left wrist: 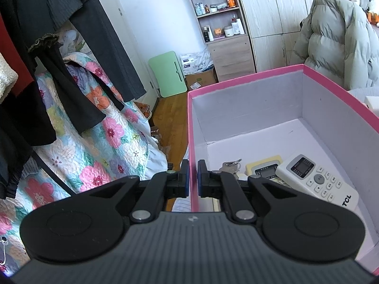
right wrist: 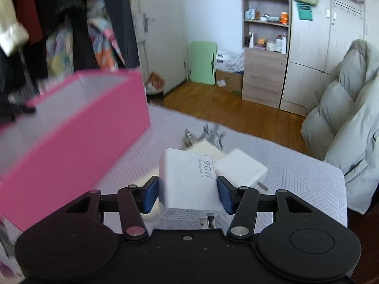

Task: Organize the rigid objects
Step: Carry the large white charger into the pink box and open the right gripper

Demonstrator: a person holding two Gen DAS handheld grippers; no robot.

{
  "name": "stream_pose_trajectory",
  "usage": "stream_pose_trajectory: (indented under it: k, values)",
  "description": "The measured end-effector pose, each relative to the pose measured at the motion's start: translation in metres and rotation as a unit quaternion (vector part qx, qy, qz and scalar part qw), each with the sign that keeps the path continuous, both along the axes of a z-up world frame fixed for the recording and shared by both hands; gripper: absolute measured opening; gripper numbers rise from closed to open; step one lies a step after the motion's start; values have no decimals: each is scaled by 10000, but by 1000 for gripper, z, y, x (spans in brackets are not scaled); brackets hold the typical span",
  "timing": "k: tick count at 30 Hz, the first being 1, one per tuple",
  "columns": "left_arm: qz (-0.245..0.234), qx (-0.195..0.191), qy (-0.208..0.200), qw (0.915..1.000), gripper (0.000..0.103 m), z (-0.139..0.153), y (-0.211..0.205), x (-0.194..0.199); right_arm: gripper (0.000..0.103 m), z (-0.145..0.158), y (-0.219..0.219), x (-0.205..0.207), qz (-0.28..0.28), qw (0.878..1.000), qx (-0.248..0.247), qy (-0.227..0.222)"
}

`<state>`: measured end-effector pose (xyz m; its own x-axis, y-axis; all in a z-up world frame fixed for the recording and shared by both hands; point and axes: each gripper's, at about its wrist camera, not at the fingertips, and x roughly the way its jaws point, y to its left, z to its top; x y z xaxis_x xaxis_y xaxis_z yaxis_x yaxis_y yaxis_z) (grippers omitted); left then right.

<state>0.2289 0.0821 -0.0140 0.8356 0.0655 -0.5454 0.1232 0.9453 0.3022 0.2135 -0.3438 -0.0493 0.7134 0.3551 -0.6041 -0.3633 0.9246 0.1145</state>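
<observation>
Right wrist, gripper (right wrist: 187,195) clamping white charger (right wrist: 189,184)

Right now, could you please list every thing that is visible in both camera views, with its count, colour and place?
storage box: one, pink outside, white inside, on the bed.
TCL remote control: one, white, inside the box.
small display device: one, cream, inside the box beside the remote.
keys: one bunch, metal, inside the box.
90W charger: one, white, between the right gripper's pads.
other chargers: at least two, white, on the bed behind it.
puffer jacket: one, pale grey-green, at right.
folding table: one, green, against the wall.
shelf unit: one, wood, holds bottles.
left gripper: shut on the box wall.
right gripper: shut on the charger.
</observation>
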Motion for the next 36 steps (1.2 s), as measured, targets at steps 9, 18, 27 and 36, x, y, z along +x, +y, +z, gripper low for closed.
stream_pose_trajectory:
  k: [9,18,27,36]
  values:
    - [-9,-26,-138,9999,5,0,1,-4,58,56,56,-21,966,9898,1048,72]
    - [-11,-49,-141,9999,5,1,2,-4,58,63,164,2,1727,9759,289,1302]
    - [-22,-322,-142,9994,4,2,12,-3,58,32,209,18,1532,9655,-110,2101]
    - [3,-591,-167,9981,3,1,21,-2,58,6,223,25,1329,9596,157,2475]
